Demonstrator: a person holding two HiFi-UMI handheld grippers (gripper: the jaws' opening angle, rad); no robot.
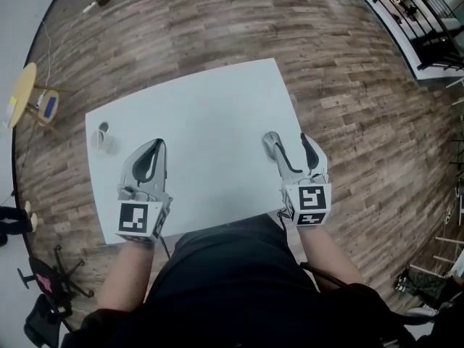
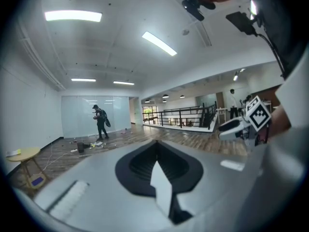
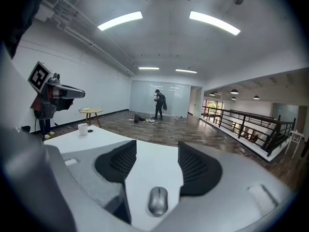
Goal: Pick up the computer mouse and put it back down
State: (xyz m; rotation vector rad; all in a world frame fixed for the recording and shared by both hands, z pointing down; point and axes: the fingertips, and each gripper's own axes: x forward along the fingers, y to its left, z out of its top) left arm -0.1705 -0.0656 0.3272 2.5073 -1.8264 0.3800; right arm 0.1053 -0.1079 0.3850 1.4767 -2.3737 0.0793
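Observation:
The grey computer mouse (image 3: 158, 200) lies flat on the white table (image 1: 203, 100), seen low in the right gripper view. My right gripper (image 3: 157, 145) hangs above it, near the table's right edge (image 1: 293, 151). Its jaws stand open and the pads touch nothing. The mouse is not visible in the head view. My left gripper (image 1: 154, 151) hovers over the table's left front, and its black pads (image 2: 155, 146) meet with nothing between them.
A white cup (image 1: 101, 138) stands near the table's left edge, with a small dark object beside it. A round yellow side table (image 1: 22, 93) stands on the wooden floor at left. A person (image 3: 158, 104) stands far off by a glass wall.

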